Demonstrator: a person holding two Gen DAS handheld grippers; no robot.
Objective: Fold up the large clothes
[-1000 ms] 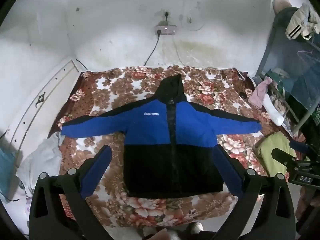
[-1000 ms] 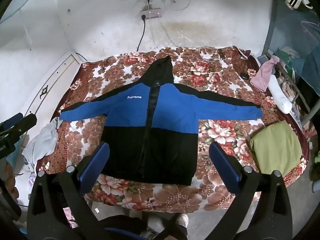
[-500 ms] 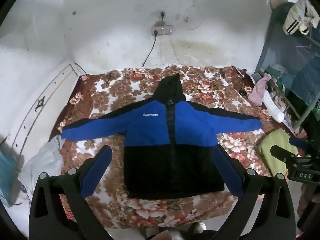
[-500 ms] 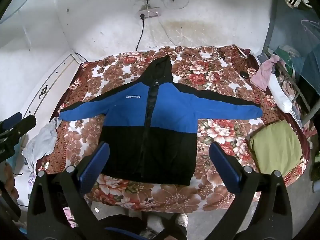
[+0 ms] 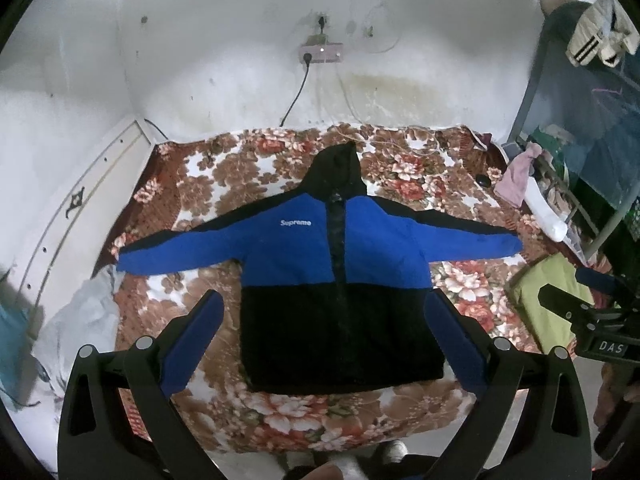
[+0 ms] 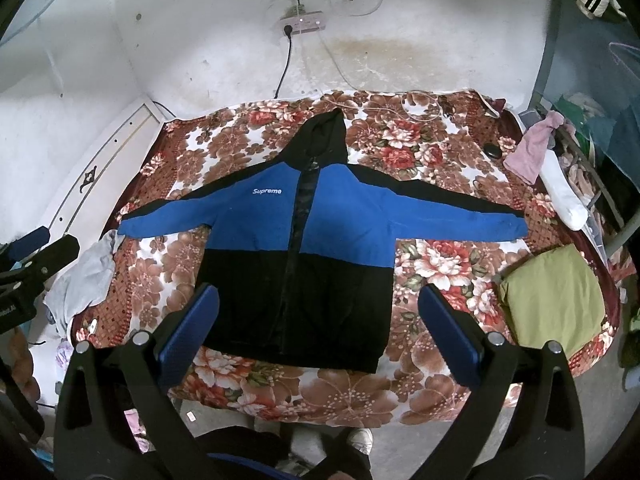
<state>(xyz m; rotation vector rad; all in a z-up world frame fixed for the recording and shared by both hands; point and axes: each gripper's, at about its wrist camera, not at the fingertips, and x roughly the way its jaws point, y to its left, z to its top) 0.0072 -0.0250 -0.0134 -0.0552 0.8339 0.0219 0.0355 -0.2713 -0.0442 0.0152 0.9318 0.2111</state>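
Note:
A blue and black hooded jacket (image 5: 332,272) with a white "Supreme" logo lies flat, face up, on a floral bedspread (image 5: 240,168), both sleeves spread out sideways and the hood pointing to the wall. It also shows in the right wrist view (image 6: 304,248). My left gripper (image 5: 324,316) is open and empty, held high above the jacket's black hem. My right gripper (image 6: 318,308) is open and empty too, above the same lower part. Each gripper shows at the edge of the other's view.
A folded olive-green cloth (image 6: 552,300) lies at the bed's right corner. A grey garment (image 6: 80,276) hangs off the left edge. A pink cloth and white pillow (image 6: 560,188) sit at the right by a metal rack. A power strip (image 6: 302,24) hangs on the wall.
Both grippers have drifted slightly, so the jacket sits a little lower and closer in view. The jacket itself has not moved.

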